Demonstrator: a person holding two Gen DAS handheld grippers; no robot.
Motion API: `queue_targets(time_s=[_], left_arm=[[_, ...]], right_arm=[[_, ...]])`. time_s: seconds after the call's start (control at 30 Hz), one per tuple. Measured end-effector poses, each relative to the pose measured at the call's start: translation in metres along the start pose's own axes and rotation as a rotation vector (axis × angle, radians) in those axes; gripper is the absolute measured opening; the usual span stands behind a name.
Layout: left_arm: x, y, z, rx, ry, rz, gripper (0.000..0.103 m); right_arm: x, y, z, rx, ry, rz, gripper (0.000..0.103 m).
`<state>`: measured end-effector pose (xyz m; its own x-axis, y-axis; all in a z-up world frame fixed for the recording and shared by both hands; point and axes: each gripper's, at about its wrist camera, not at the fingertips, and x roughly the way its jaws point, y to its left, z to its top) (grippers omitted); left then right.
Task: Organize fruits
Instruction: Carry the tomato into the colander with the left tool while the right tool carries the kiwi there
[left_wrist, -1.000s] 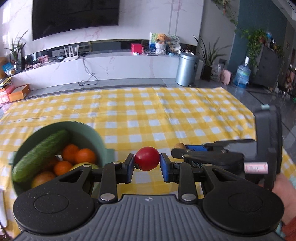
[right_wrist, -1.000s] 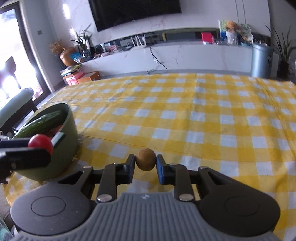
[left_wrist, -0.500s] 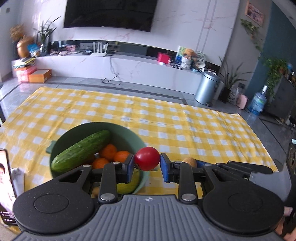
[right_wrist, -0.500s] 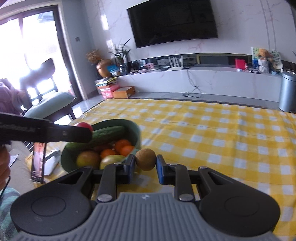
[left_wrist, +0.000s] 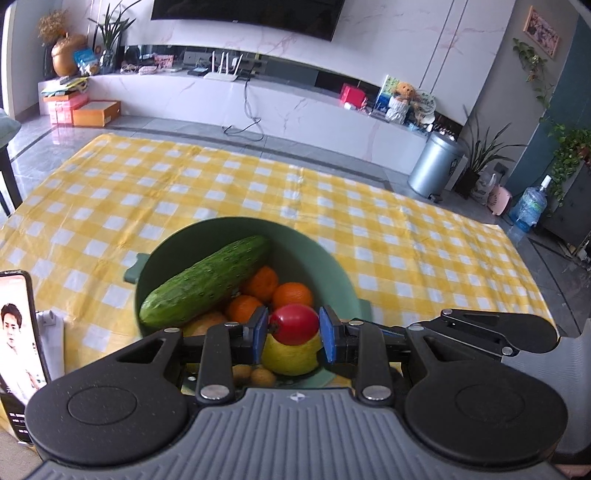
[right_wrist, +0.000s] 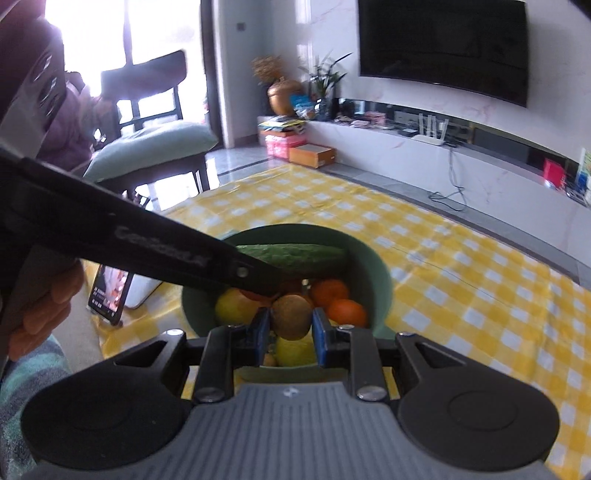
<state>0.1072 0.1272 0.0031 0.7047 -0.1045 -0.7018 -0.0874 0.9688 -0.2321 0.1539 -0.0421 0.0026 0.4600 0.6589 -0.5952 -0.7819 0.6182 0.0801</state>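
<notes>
The left gripper (left_wrist: 293, 334) has its blue-padded jaws pressed in on a small glossy red tomato (left_wrist: 294, 324), holding it in the air over the near part of a round sage-green bowl (left_wrist: 334, 264). The right gripper (right_wrist: 289, 332) has its jaws nipped almost together on a small round brown fruit with a rough skin (right_wrist: 291, 315), and it too hangs above that bowl, at the near rim. Under the tomato sits a yellow lemon (left_wrist: 291, 356), with two little brown fruits (left_wrist: 255, 374) beside it near the front wall. Further in lie three orange tangerines (left_wrist: 291, 295), and a long bumpy green cucumber (left_wrist: 207, 282) rests slantwise across the pile, its tip leaning on the far left wall. From the right-hand camera the black arm of the left gripper crosses in front of the cucumber, with the person's hand (right_wrist: 40, 310) wrapped round its handle at the left edge. The bowl stands on a yellow-and-white chequered cloth (left_wrist: 229, 192) spread over the desk. Left of the bowl a smartphone (left_wrist: 18, 350) is propped upright with its screen lit.
</notes>
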Motion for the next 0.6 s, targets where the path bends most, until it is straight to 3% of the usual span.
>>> queue_targets(time_s=[0.3,0.6], left_arm=[[0.008,0.026,-0.001,-0.038,0.029,-0.027,0.033],[0.017,0.032,-0.002,-0.047,0.039,-0.079,0.033]], right_arm=[[0.037,0.020,0.010,-0.093,0.102,0.047,0.021],[0.040,0.007,0.006,-0.043,0.118,0.020,0.021]])
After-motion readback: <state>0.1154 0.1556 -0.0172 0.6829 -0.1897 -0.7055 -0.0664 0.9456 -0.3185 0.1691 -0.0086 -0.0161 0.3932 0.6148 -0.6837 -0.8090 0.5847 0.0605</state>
